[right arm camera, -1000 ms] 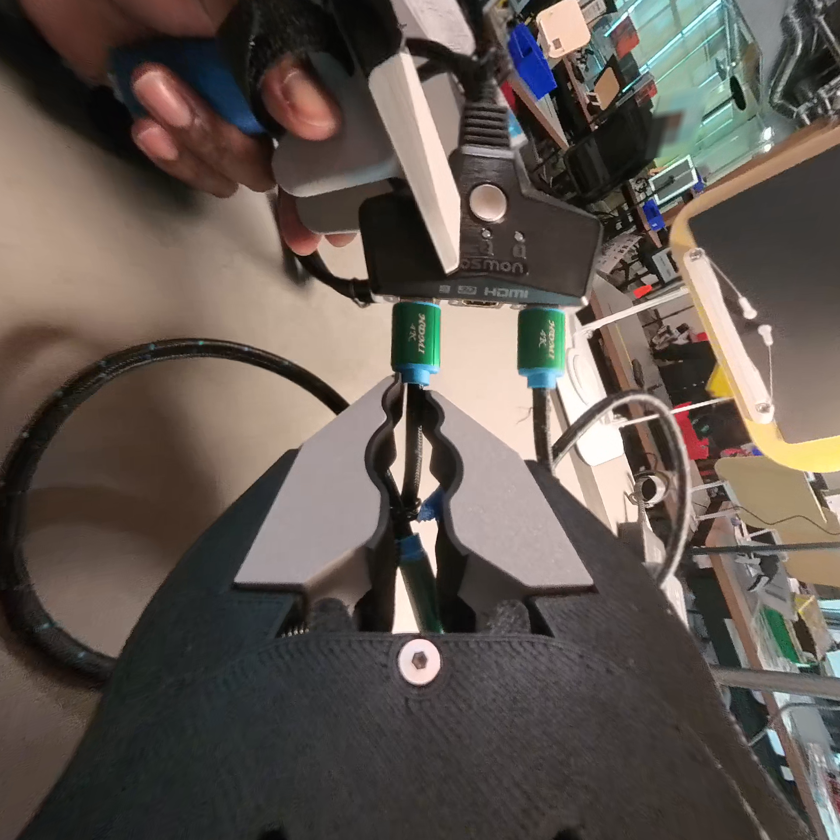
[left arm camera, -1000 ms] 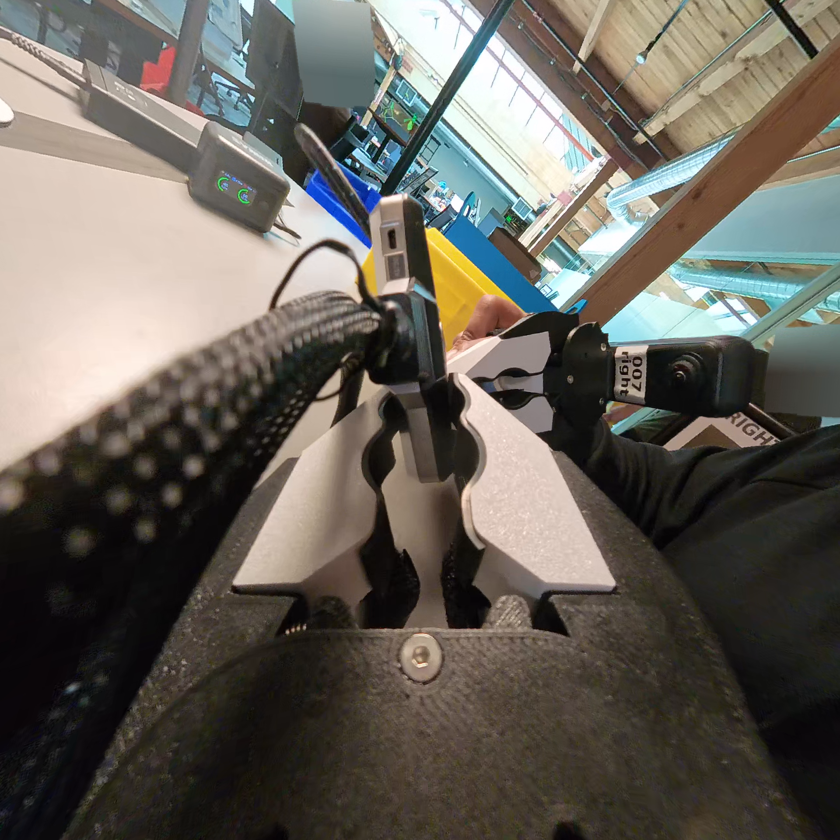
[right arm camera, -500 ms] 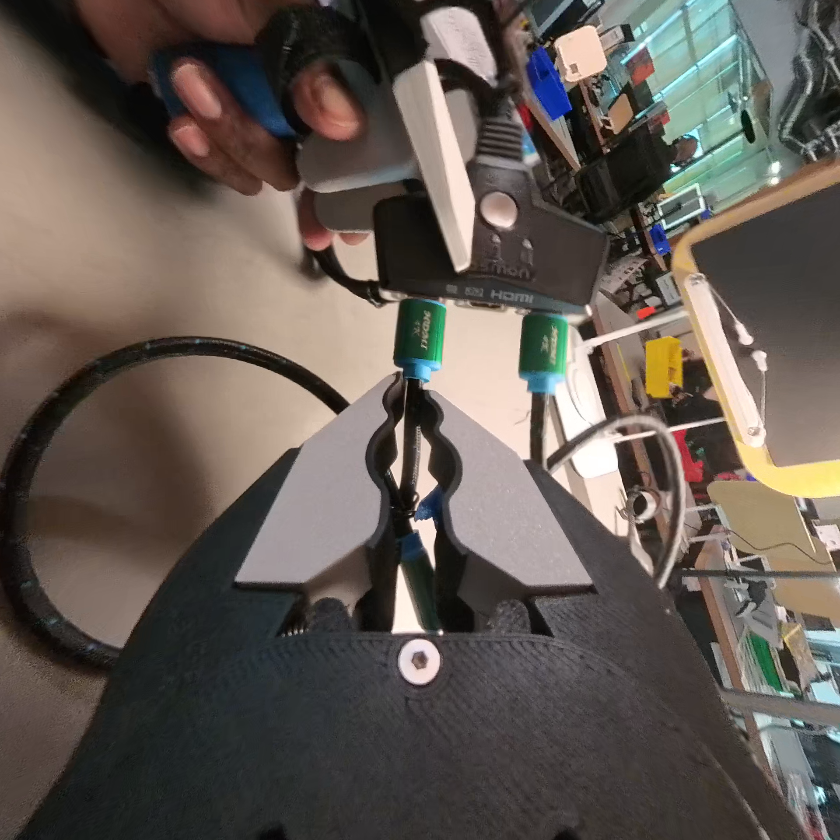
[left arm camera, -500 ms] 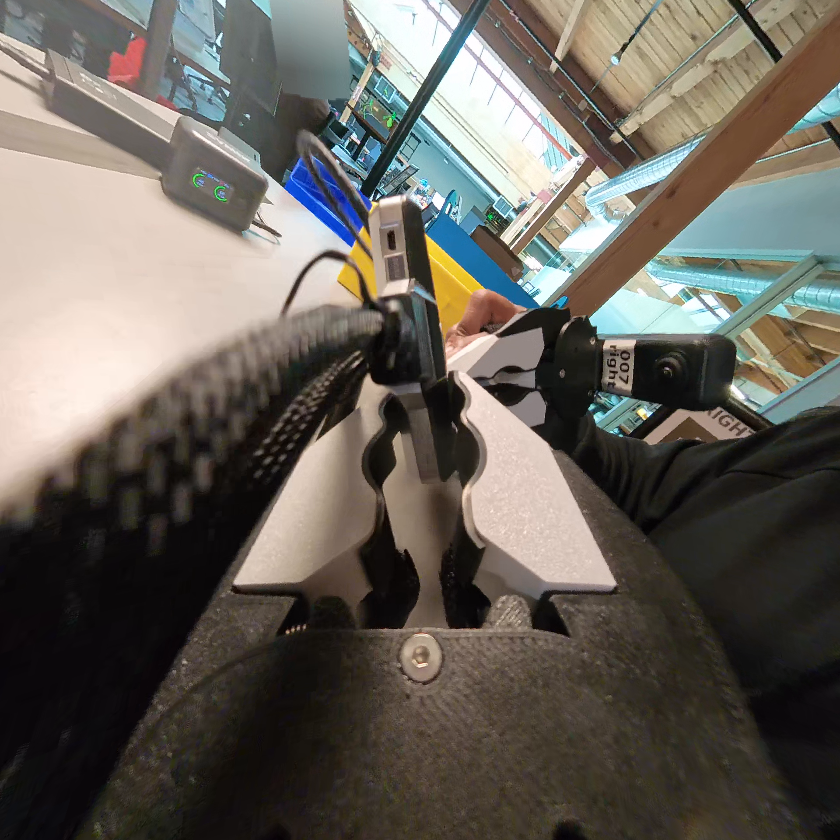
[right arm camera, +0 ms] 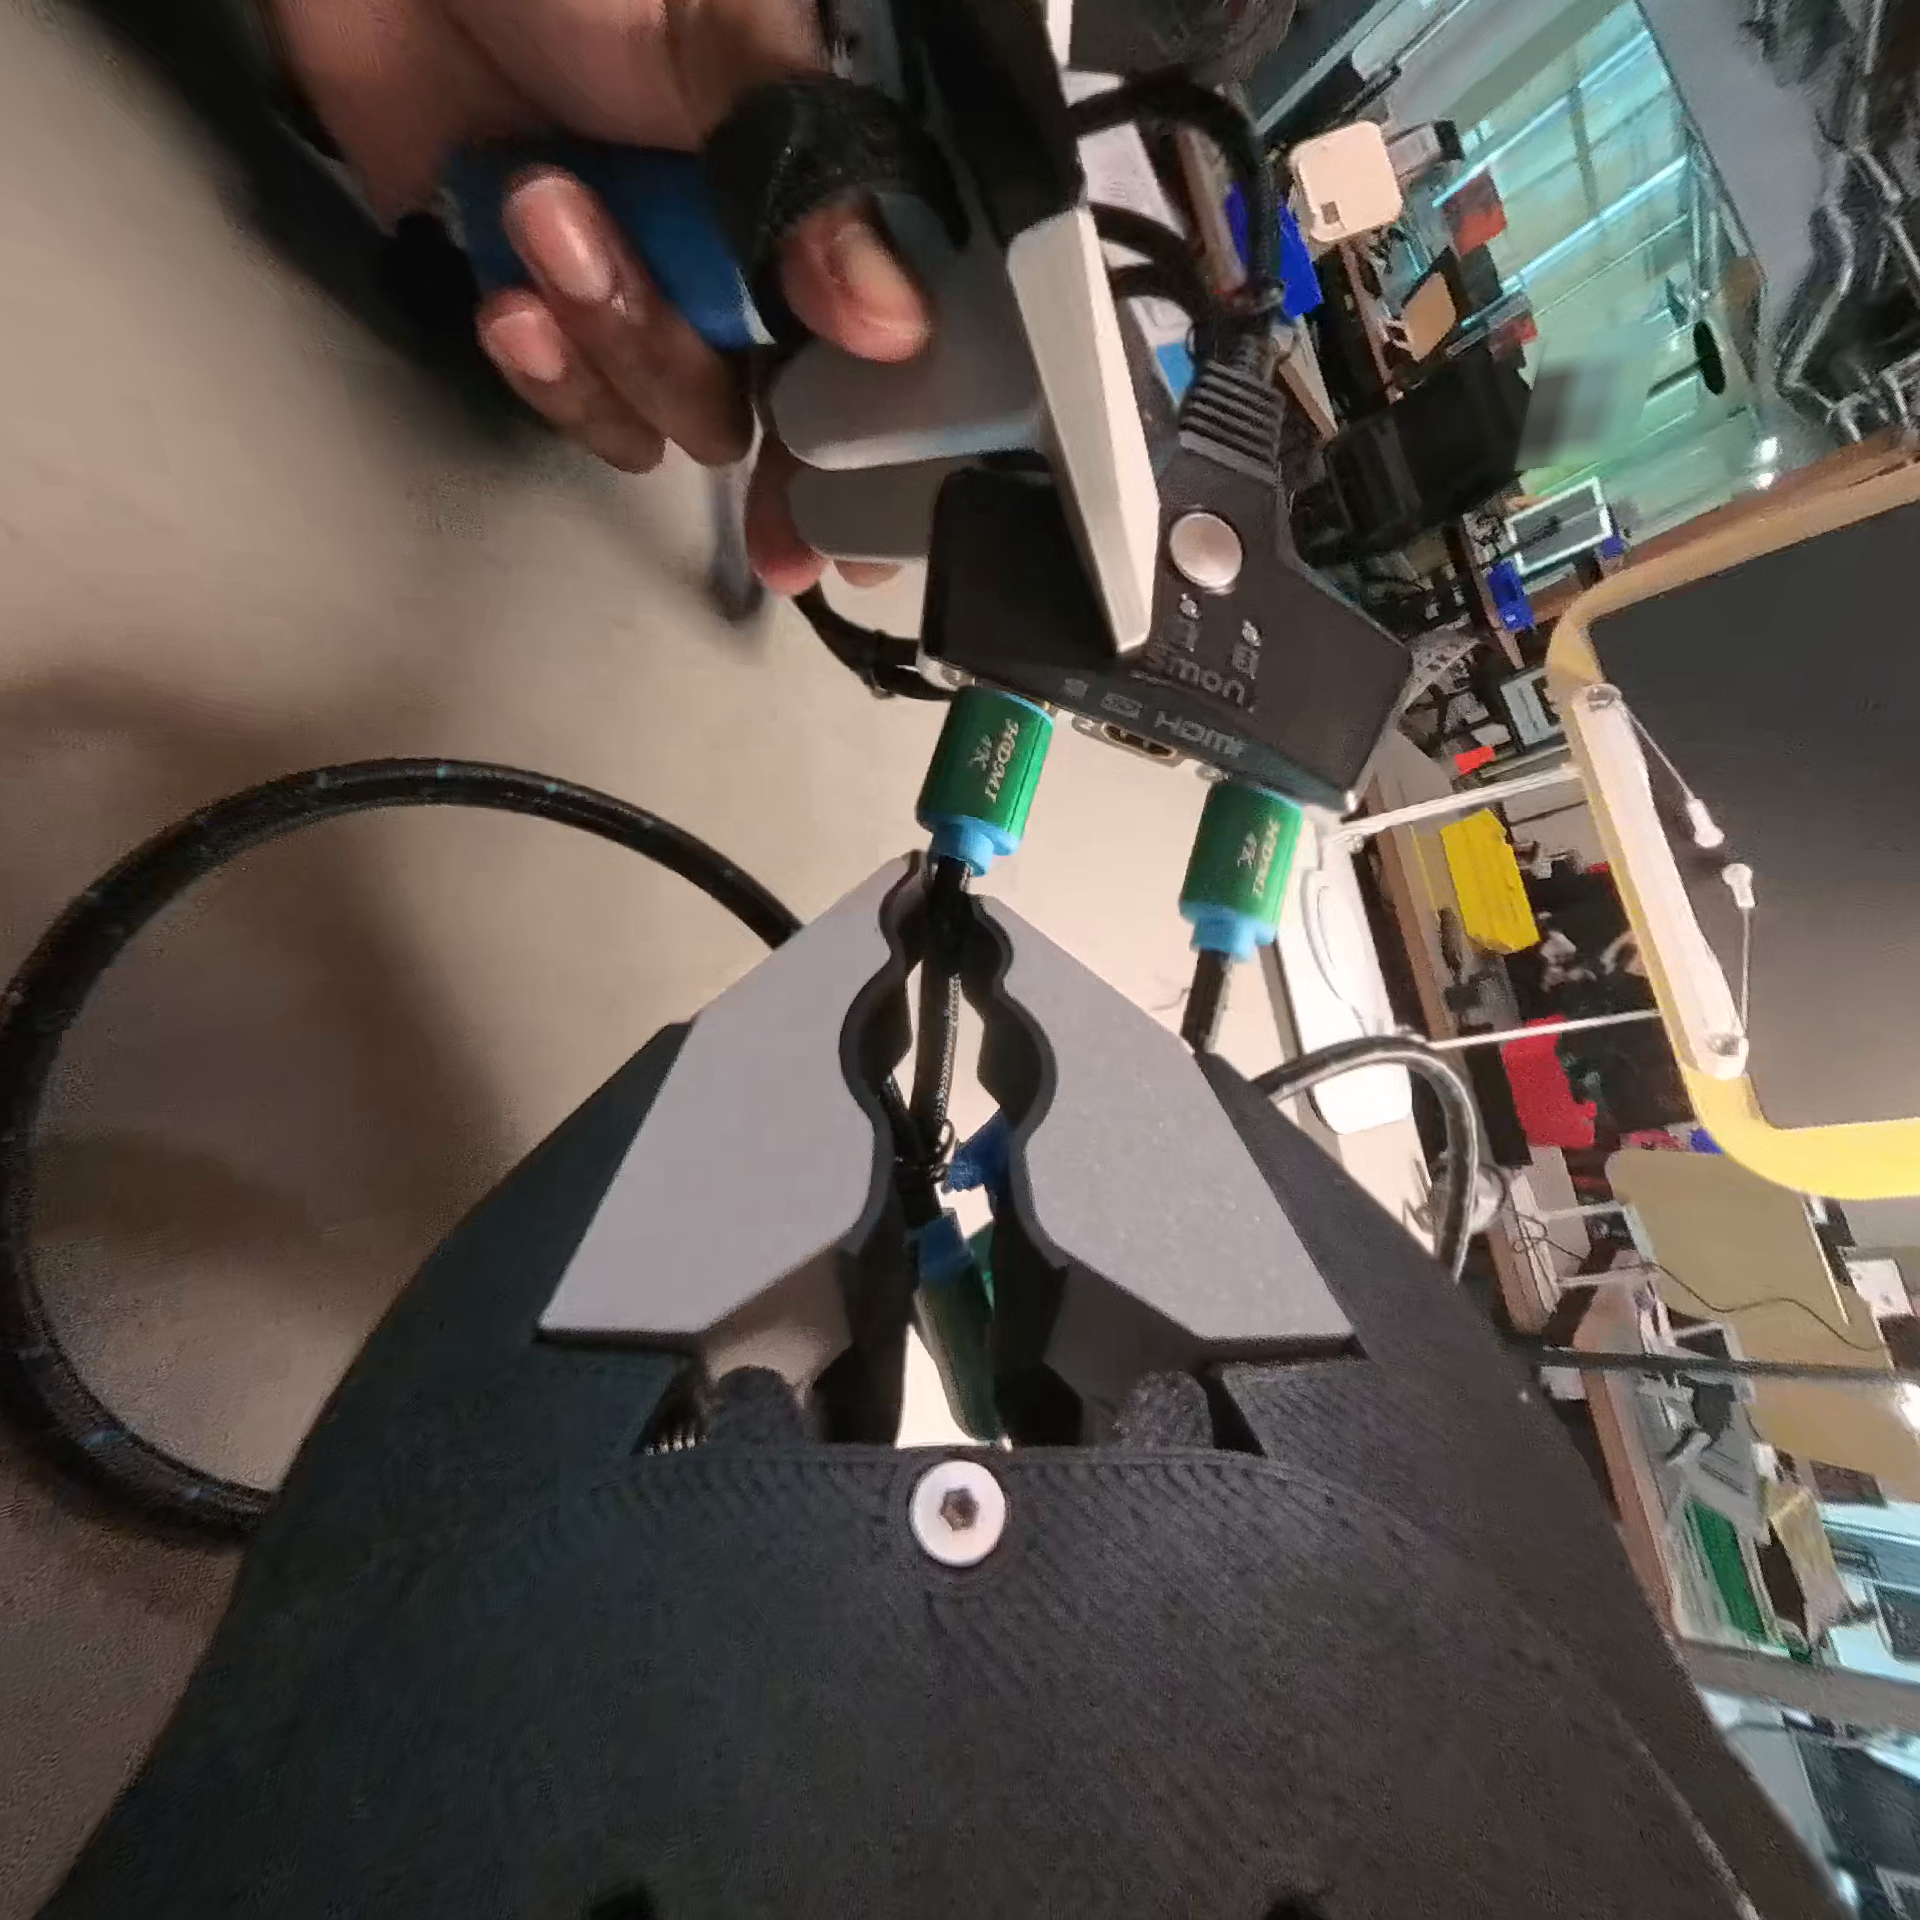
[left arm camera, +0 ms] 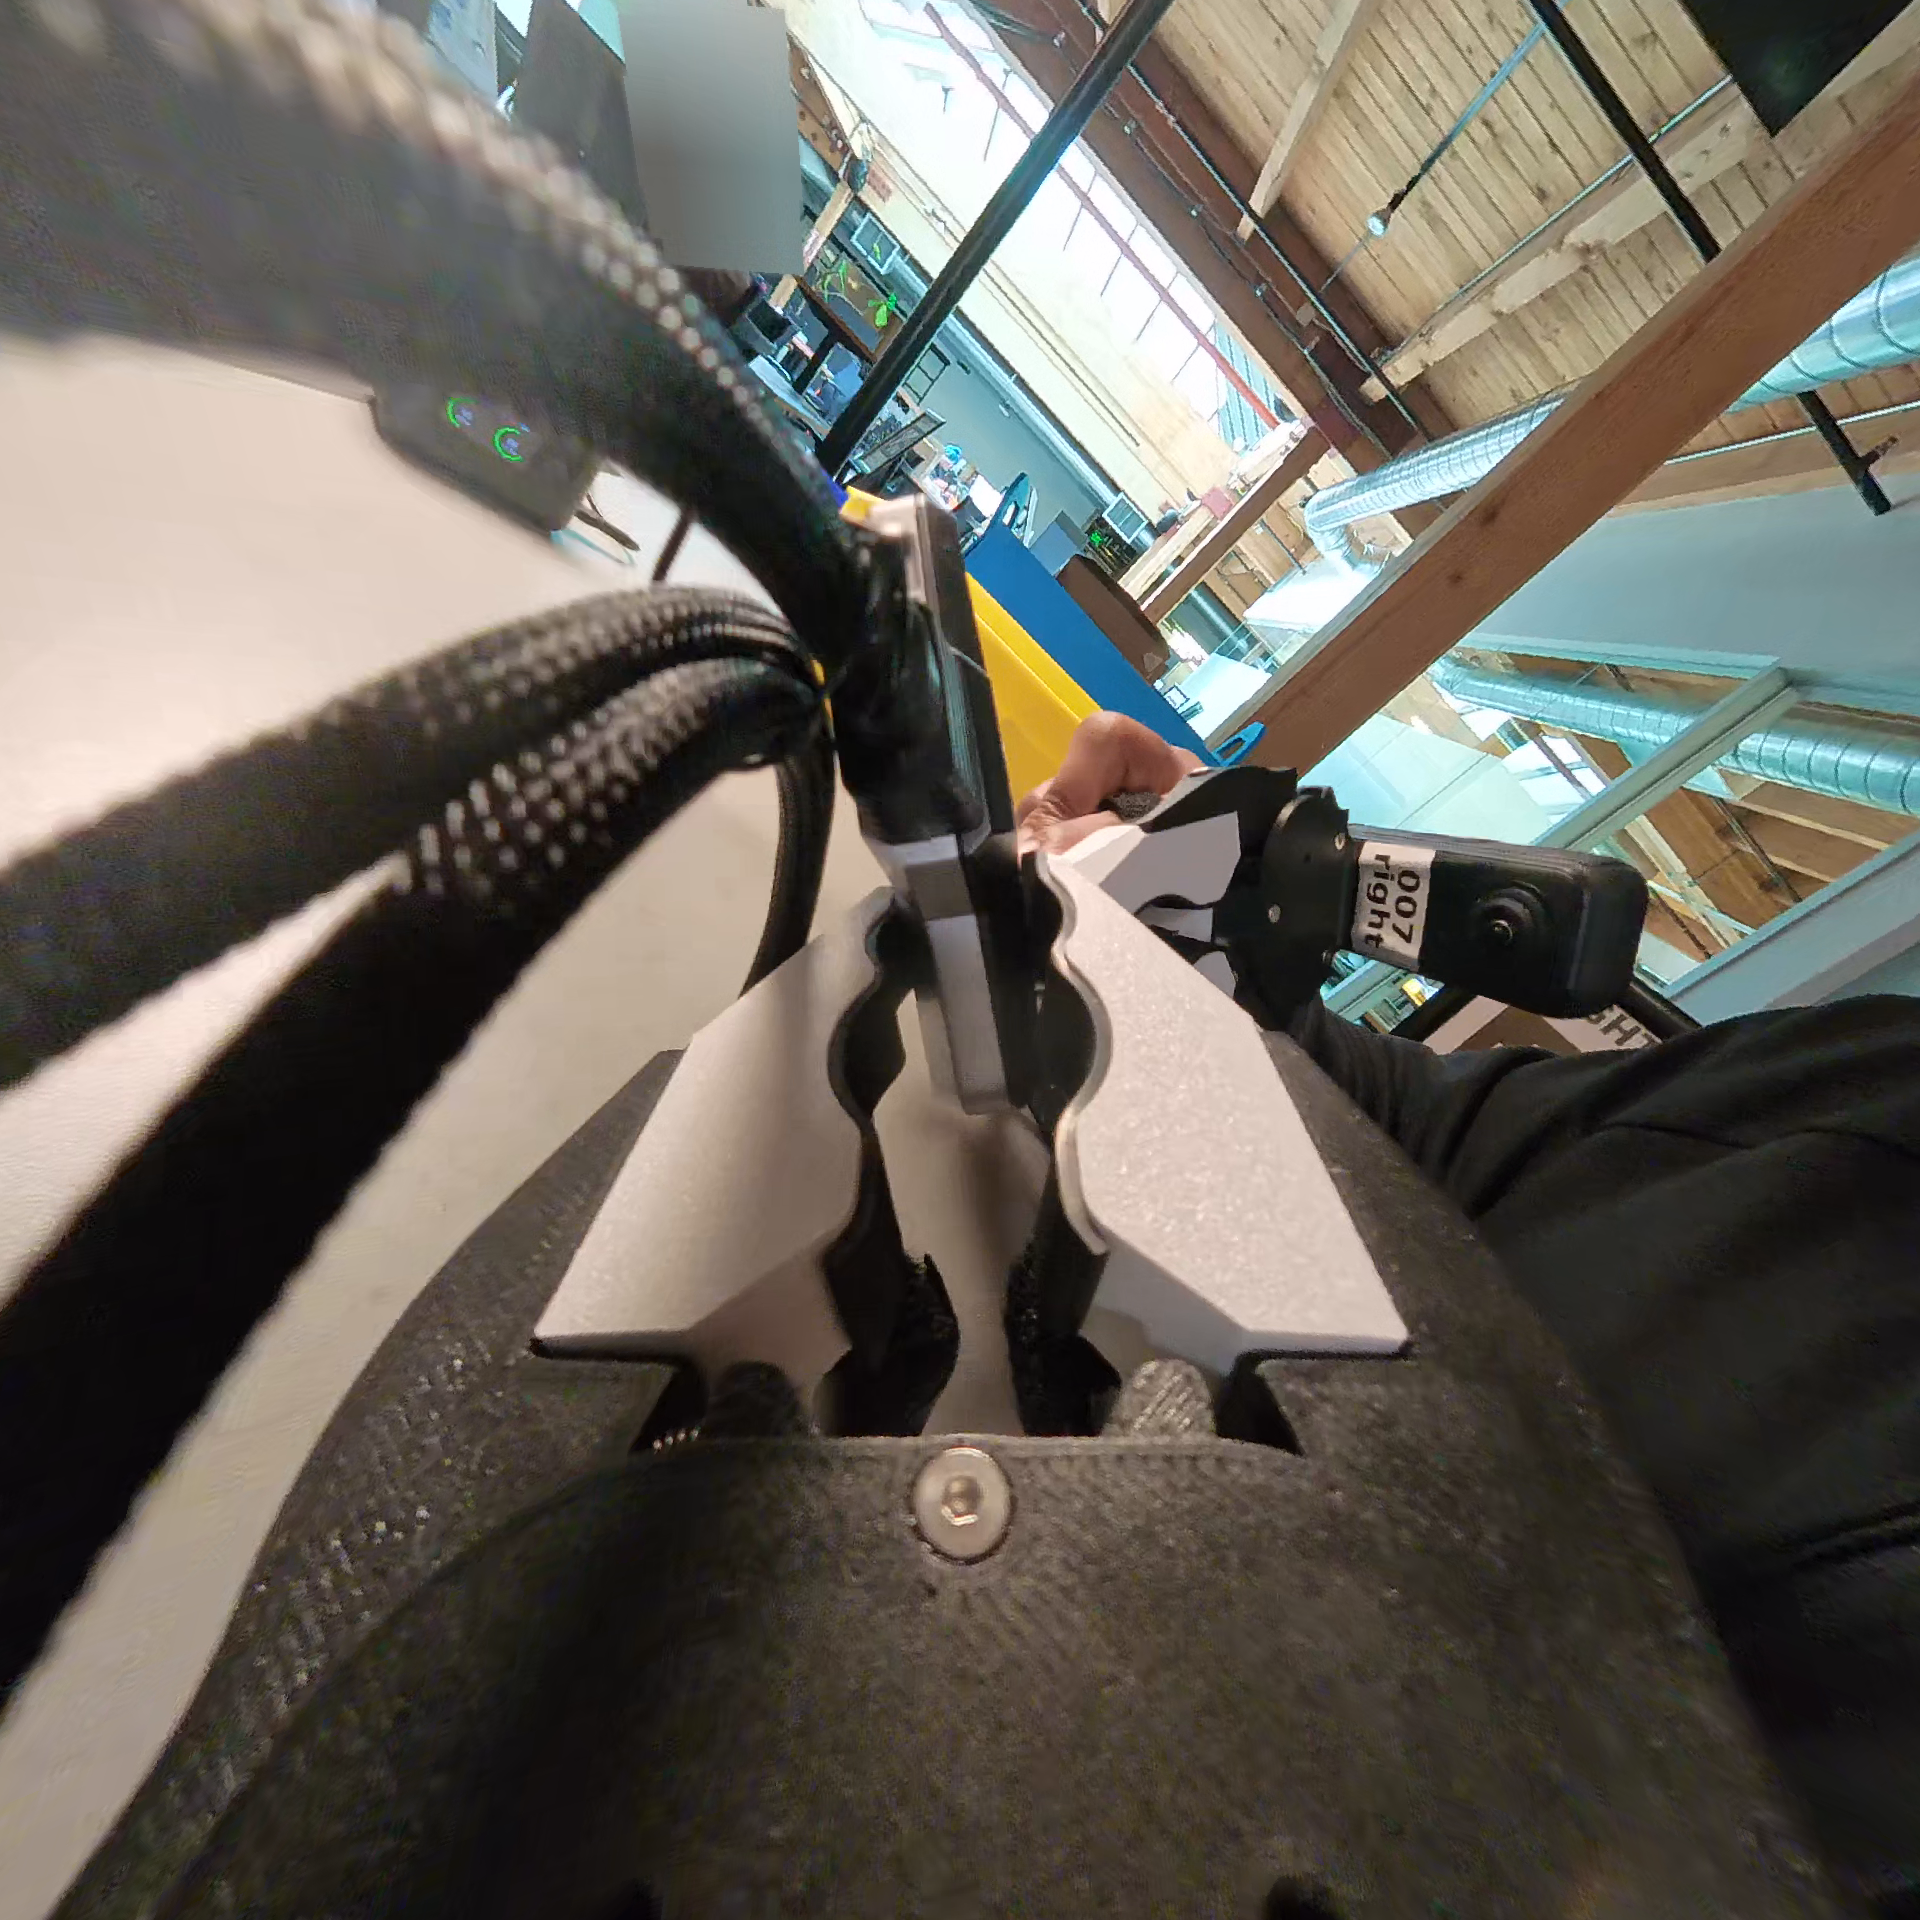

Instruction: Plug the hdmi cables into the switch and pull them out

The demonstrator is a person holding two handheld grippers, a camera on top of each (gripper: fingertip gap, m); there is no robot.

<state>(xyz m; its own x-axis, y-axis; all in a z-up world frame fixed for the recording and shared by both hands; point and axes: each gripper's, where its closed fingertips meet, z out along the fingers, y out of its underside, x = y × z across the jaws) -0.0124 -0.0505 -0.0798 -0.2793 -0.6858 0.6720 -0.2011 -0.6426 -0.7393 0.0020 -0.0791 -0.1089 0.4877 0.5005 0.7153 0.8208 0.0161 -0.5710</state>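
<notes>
Here, mid-frame, the left gripper (left arm camera: 971, 971) pinches the black switch (right arm camera: 1226, 613) edge-on, while the right gripper (right arm camera: 951, 935) clamps a braided cable (right arm camera: 940, 1039) just below its green plug (right arm camera: 985, 774).

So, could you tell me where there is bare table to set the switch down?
In the right wrist view, bare table lies between the hand and the looped black cable, and inside that loop. Around the switch with its green plugs, and the cluttered bench edge beyond, it is crowded.

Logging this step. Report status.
Left gripper shut on switch. Right gripper shut on cable. Both green plugs seated. Nothing blocking.
</notes>
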